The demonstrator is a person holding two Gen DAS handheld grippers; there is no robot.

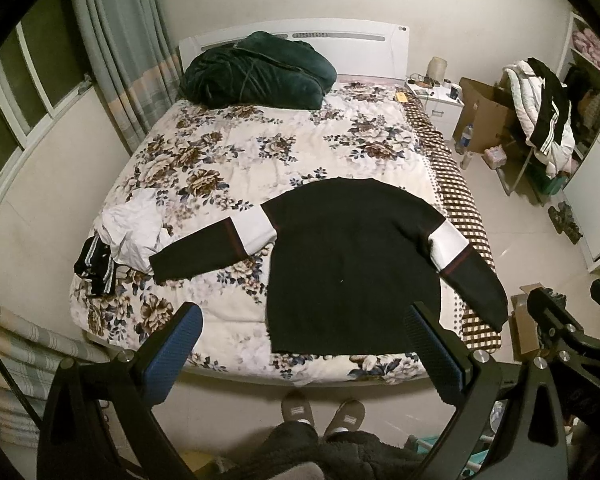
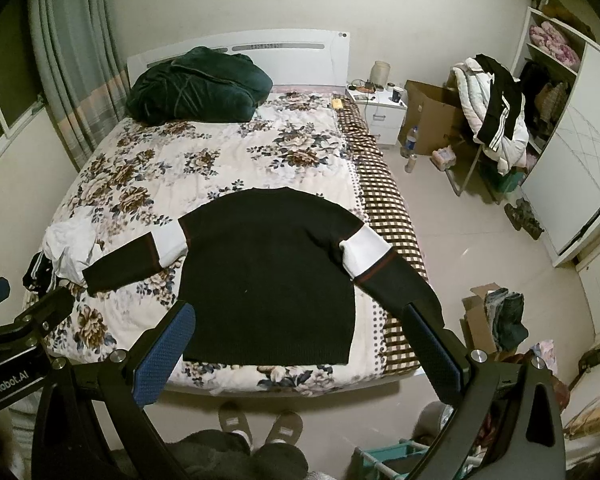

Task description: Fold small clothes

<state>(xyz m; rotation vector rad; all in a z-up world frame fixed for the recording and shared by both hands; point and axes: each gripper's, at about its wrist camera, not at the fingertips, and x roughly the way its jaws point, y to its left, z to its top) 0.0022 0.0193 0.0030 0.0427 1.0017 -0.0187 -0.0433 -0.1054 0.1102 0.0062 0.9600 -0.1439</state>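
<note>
A black sweater with white bands on both sleeves lies flat on the floral bed, sleeves spread out; it also shows in the right wrist view. Its right sleeve hangs over the checked bed edge. My left gripper is open and empty, held above the foot of the bed, short of the sweater's hem. My right gripper is open and empty at the same height, beside the left one.
A white garment and a small striped dark item lie at the bed's left. A green blanket sits by the headboard. A nightstand, cardboard boxes and a chair piled with clothes stand right. My slippered feet are below.
</note>
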